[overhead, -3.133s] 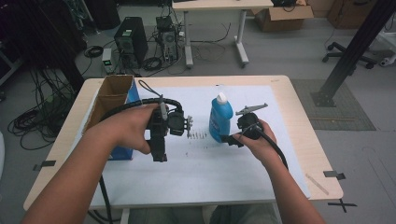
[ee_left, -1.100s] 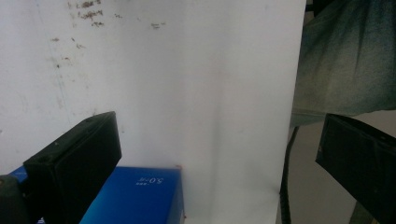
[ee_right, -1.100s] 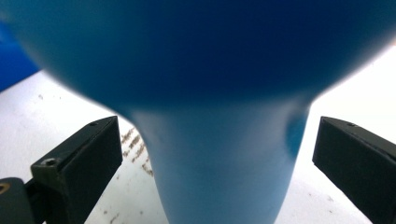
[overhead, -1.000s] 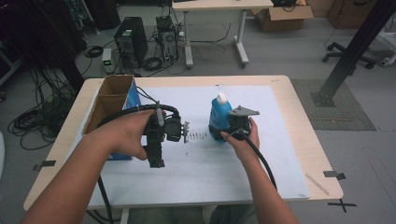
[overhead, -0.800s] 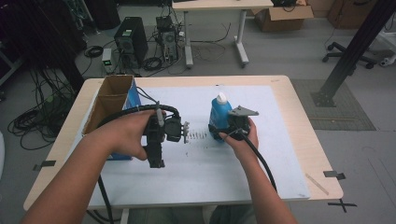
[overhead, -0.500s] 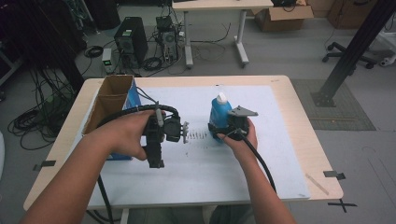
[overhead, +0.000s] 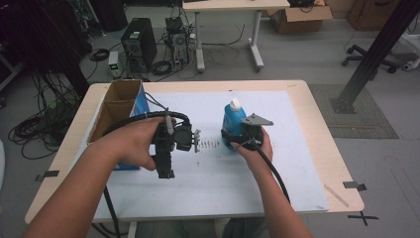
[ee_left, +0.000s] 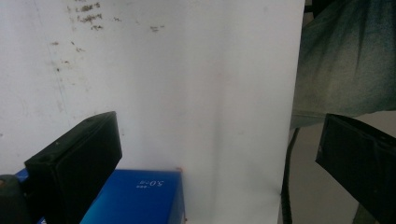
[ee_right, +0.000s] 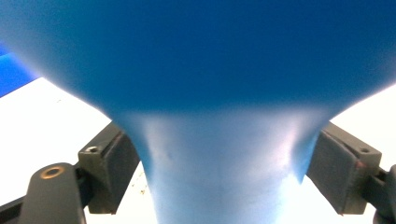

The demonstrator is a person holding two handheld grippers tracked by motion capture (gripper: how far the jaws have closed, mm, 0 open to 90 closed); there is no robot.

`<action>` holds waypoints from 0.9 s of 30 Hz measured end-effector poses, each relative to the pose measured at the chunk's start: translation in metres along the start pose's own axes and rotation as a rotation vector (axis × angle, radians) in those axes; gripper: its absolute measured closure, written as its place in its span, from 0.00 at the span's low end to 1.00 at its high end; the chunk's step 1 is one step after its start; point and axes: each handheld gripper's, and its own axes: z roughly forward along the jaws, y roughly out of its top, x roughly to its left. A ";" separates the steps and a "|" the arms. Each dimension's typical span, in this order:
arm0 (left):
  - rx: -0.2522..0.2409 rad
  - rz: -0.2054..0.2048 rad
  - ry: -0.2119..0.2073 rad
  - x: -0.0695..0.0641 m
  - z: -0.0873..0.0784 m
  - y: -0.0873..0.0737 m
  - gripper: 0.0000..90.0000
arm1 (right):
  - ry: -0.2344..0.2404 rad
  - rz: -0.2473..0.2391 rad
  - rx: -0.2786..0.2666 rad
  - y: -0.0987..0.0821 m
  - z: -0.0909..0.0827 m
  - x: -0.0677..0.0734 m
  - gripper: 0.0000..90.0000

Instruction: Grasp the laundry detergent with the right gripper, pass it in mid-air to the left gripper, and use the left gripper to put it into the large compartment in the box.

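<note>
Bottle (overhead: 233, 124) upright on white mat (overhead: 218, 183); right jaws clamped on it, left jaws apart.

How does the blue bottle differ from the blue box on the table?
The blue bottle stands upright with a white cap; the blue box lies flat against the open cardboard box. The bottle sits between the right gripper jaws, which have just been closing; no gripper touches the box. Both are blue.

My left gripper (overhead: 171, 144) is a black, blocky unit with a thick black cable looping off it. Right of it, my right gripper (overhead: 246, 135) carries a grey three-cornered plate; its black jaws show brass-ringed screw holes. Forearms are bare.
</note>
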 end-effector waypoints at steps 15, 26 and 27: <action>0.003 -0.001 -0.001 0.001 0.002 0.001 0.00 | -0.002 -0.018 -0.010 -0.001 0.001 0.001 0.30; 0.002 0.004 0.000 0.001 0.001 0.003 0.00 | 0.001 -0.027 -0.026 -0.002 0.001 0.004 0.38; 0.002 0.004 0.000 0.001 0.002 0.003 0.00 | -0.004 -0.032 -0.027 -0.002 0.001 0.004 0.39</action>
